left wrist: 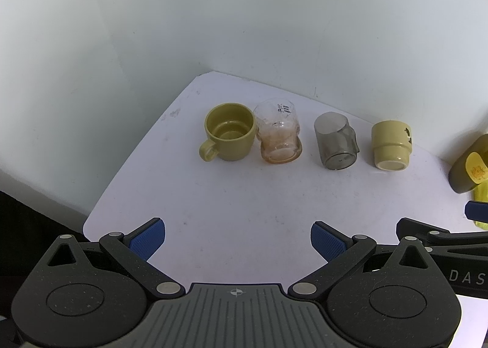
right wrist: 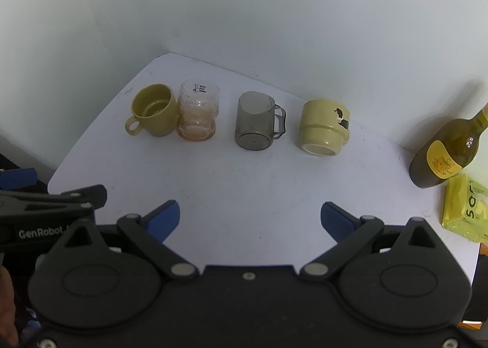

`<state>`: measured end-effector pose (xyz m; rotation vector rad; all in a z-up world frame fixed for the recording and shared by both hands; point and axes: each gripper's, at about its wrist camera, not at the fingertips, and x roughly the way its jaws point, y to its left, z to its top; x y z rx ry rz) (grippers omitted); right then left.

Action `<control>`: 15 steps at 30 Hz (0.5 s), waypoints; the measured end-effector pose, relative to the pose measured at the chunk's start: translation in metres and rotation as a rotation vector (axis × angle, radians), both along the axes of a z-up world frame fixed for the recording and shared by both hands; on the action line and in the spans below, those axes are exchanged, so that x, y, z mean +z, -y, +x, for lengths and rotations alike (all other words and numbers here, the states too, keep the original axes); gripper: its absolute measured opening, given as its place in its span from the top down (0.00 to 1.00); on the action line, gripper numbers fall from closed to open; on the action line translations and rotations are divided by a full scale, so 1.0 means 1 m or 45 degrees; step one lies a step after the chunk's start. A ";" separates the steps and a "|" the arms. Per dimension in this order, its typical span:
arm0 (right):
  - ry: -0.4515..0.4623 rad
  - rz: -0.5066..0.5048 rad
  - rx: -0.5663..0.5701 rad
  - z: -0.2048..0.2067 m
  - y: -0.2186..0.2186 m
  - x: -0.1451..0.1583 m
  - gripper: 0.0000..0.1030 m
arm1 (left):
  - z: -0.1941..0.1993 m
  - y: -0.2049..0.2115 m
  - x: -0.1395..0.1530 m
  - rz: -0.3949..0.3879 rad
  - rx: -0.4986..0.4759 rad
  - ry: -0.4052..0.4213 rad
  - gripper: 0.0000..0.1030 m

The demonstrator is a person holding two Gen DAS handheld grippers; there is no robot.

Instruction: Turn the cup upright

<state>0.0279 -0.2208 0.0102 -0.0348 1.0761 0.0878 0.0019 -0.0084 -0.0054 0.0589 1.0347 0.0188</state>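
Note:
Several cups stand in a row on the white table (left wrist: 231, 201) (right wrist: 244, 177). From the left: an olive mug (left wrist: 229, 136) (right wrist: 154, 114) upright with its mouth open upward, a clear orange-tinted glass (left wrist: 279, 134) (right wrist: 198, 113) upright, a smoky grey mug (left wrist: 335, 140) (right wrist: 255, 124), and a pale yellow mug (left wrist: 391, 144) (right wrist: 324, 127). The yellow one appears to show its foot ring toward me. My left gripper (left wrist: 238, 241) and right gripper (right wrist: 250, 217) are open and empty, near the table's front edge, well short of the cups.
A dark green bottle (right wrist: 445, 150) (left wrist: 466, 165) with a yellow label stands at the right by the wall. A yellow packet (right wrist: 463, 207) lies in front of it. White walls close the back and left. The table's left edge drops off.

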 end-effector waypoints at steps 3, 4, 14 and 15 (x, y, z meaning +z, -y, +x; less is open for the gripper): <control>-0.001 0.002 0.001 0.000 0.000 0.000 0.03 | 0.001 0.001 0.000 0.000 0.000 -0.001 0.00; -0.001 0.002 0.002 0.000 0.000 0.000 0.03 | 0.001 0.001 0.000 0.000 0.000 -0.002 0.00; 0.000 0.002 0.003 0.001 -0.001 0.001 0.03 | 0.003 0.002 0.000 0.002 0.000 -0.001 0.00; 0.002 0.001 0.003 0.001 -0.001 0.001 0.03 | 0.003 0.002 0.000 0.003 0.000 0.000 0.00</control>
